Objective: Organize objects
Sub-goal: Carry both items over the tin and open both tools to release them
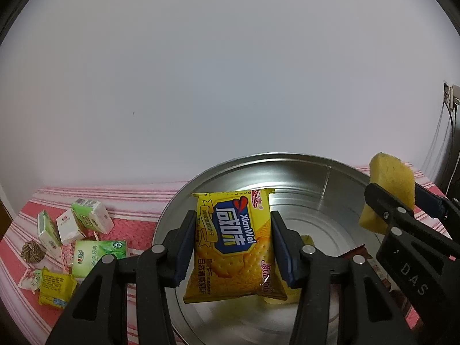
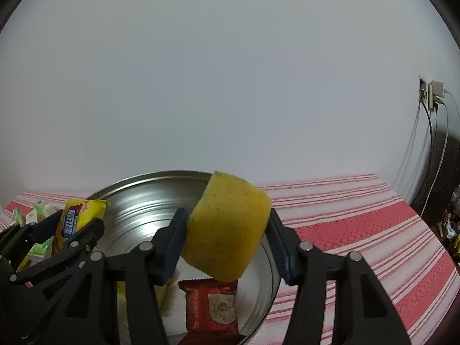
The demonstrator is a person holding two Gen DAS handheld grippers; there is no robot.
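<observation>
Both grippers hang over the round metal tray (image 1: 330,172), each loaded, presumably so both items can be dropped in together. The left gripper (image 1: 230,247) pinches a yellow cracker packet (image 1: 233,244) by its side edges, so it dangles upright above the tray's middle. At its two o'clock, the right gripper (image 2: 227,238) squeezes a yellow sponge (image 2: 227,227), bowed by the grip. A red packet (image 2: 212,304) already lies in the tray. At the left gripper's nine o'clock, tissue packs (image 1: 86,221) wait on the striped cloth (image 2: 359,224).
</observation>
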